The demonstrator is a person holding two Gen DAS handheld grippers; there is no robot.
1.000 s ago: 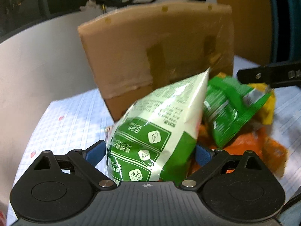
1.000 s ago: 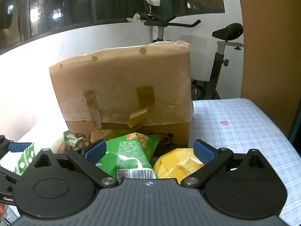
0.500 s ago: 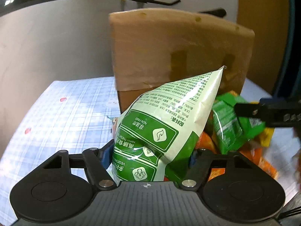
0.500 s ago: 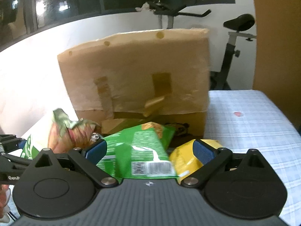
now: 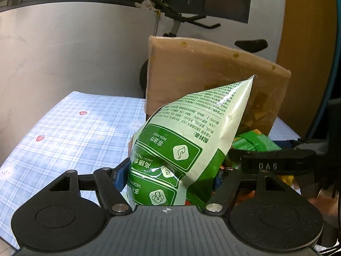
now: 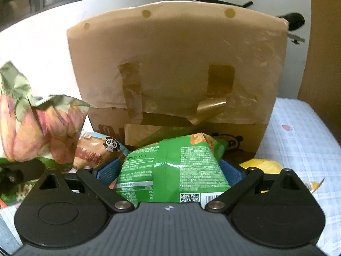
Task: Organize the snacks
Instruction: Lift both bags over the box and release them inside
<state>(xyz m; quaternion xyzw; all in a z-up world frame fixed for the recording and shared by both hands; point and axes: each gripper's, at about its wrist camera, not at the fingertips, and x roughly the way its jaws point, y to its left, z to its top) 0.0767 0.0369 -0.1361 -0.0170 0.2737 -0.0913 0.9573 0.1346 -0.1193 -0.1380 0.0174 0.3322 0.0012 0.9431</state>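
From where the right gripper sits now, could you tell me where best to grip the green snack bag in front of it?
Grip the green snack bag across its puffed lower body, coming straight from the near barcode end; it already lies lengthwise between the closing right gripper.

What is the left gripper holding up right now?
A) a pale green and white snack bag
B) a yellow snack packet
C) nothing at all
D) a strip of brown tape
A: in the left wrist view the left gripper has its jaws pressed on the pale green and white snack bag, which stands up in front of the taped brown cardboard box.
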